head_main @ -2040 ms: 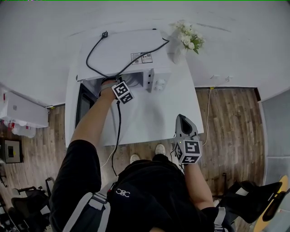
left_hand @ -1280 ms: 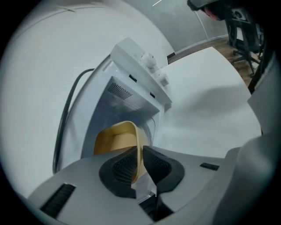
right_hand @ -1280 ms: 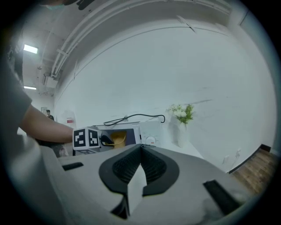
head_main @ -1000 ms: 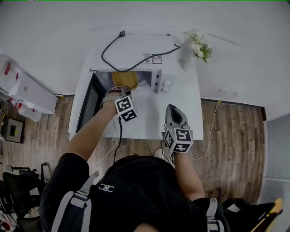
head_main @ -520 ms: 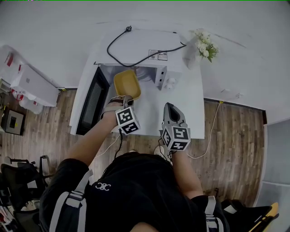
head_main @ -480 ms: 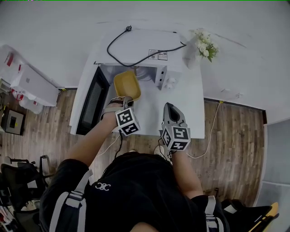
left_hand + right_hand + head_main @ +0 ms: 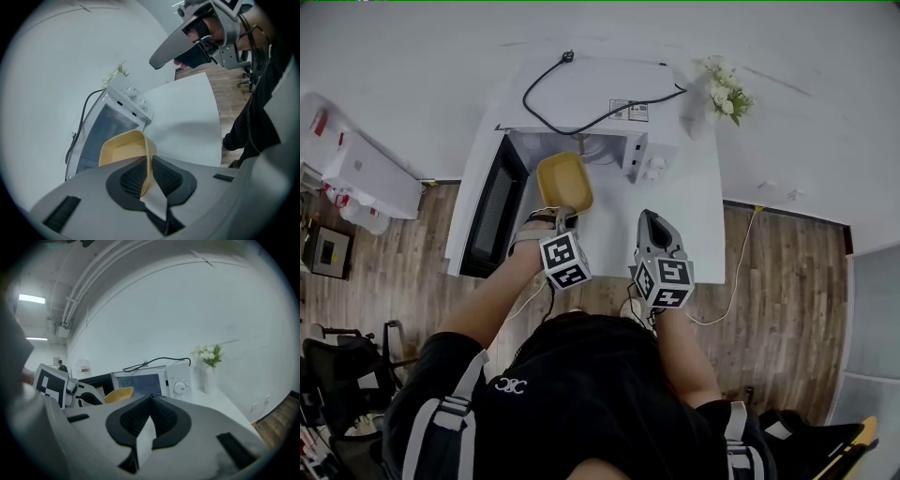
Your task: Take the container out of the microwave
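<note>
Head view: my left tongs (image 7: 562,216) hold the yellow container (image 7: 563,180) by its near rim. It is just outside the open microwave (image 7: 619,112), over the table (image 7: 698,225).

Left gripper view: the pads clench its thin wall, which I judge prevents tipping.

Right gripper view: my right tongs (image 7: 151,401) are closed on nothing and sit aside, leaving room.

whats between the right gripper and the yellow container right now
Only bare white table. The head view shows nothing standing on the stretch from the right gripper across to the yellow container.
</note>
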Motion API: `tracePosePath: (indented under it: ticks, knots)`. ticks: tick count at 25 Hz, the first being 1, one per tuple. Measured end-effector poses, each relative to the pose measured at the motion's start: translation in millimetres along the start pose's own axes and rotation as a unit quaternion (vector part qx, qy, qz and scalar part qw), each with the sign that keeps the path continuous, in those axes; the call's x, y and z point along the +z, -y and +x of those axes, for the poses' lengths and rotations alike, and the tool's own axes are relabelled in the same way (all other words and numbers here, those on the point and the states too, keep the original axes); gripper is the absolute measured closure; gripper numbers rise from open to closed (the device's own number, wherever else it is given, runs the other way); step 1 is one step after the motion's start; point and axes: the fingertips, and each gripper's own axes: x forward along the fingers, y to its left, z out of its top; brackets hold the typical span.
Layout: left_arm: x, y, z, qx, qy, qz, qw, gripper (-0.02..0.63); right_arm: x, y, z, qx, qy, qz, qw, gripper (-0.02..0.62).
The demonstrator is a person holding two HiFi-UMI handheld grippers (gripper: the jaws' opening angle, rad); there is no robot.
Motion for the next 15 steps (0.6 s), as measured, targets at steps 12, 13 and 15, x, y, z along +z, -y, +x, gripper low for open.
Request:
tracePosePath:
  ticks: [12, 13, 15]
  knots:
    - [-1.0, 1.5, 2.2, -0.002, 0.001, 0.022, 0.9998, 0.555, -3.4, -0.3, 5.3, -0.004, 0.0, 0.001, 1.0, 0.592]
    - [-1.8, 2.1, 2.4, -0.003, 0.001, 0.022, 0.9997, 0.555, -4.0, -0.8, 5.5, -0.004, -0.001, 0.001, 1.0, 0.592]
    - [-3.1, 2.9, 2.7, -0.004, 0.0, 0.023, 0.9997, 0.555, -5.1, -1.5, 5.8, -0.004, -0.002, 0.002, 1.0, 0.592]
